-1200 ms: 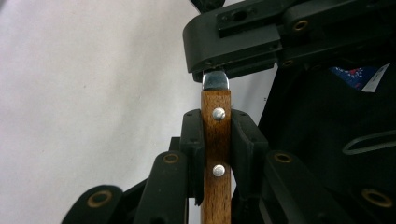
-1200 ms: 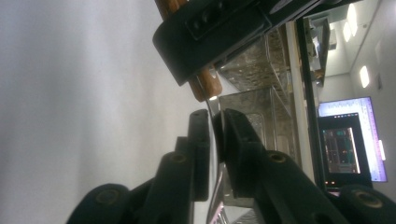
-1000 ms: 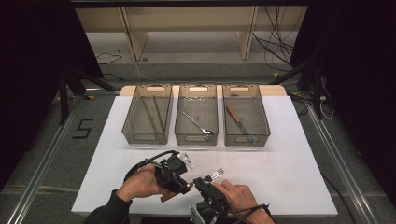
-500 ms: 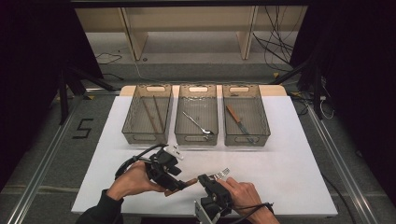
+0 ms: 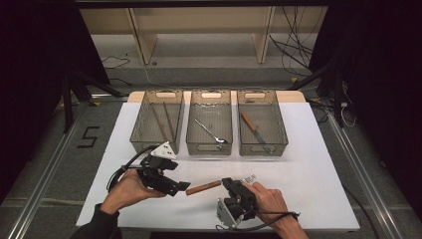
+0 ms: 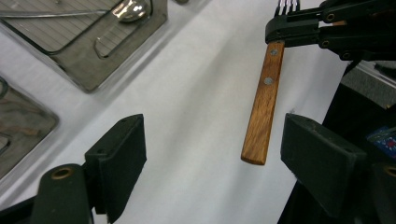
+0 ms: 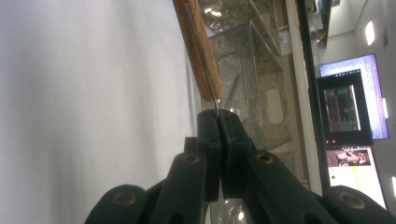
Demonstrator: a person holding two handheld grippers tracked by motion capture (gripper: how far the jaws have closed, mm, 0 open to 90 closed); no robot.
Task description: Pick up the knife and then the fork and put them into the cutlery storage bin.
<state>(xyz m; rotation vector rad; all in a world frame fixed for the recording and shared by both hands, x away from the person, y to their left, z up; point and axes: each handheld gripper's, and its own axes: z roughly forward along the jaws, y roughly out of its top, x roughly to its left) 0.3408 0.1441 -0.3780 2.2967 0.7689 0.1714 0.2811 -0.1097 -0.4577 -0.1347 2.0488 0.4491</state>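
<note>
Lab recording cell: white table (image 5: 308, 164) boxed in by black curtains (image 5: 30, 74), floor rails (image 5: 40, 199), loose cables (image 5: 293, 50) far right, monitors (image 7: 350, 102) alongside.

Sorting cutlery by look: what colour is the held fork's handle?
Brown wood handle with metal rivets; left gripper view.

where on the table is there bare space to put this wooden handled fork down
Bare white table lies right of the right gripper, below the three clear bins. Another patch sits left of the bins. It is crowded in the middle, where the open left gripper faces the wooden-handled fork.
</note>
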